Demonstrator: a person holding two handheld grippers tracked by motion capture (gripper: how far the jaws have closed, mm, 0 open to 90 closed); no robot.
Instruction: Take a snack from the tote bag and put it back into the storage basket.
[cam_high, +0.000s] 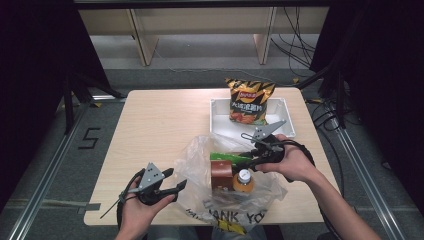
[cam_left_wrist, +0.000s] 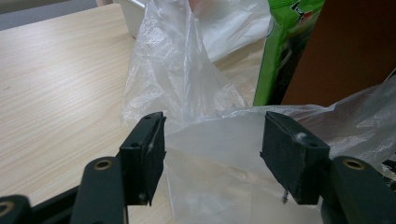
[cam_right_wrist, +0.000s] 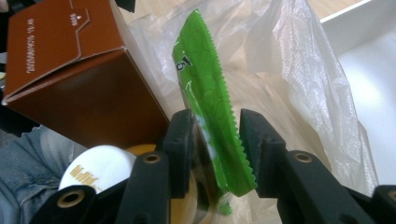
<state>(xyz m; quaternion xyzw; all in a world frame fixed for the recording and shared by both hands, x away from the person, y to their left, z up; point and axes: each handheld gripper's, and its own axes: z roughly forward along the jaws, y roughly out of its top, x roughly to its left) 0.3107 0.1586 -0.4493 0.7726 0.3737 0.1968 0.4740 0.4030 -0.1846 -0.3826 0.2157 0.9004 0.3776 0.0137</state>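
While my right gripper (cam_right_wrist: 212, 140) straddles the green packet (cam_right_wrist: 210, 93) inside the bag (cam_high: 200, 155), its jaws narrow but not visibly pressing, a brown box (cam_right_wrist: 70, 70) and a bottle (cam_high: 243, 181) crowd its left. My left gripper (cam_left_wrist: 212, 149) stands wide around the bag's rim. Beyond, chips (cam_high: 250, 100) sit in the tray (cam_high: 220, 107) on the table (cam_high: 160, 120).

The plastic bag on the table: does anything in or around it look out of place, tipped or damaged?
Nothing is spilled or damaged. The plastic bag lies crumpled open, holding a brown box, an orange bottle and a green packet, which stands edge-up between the right claw jaws.
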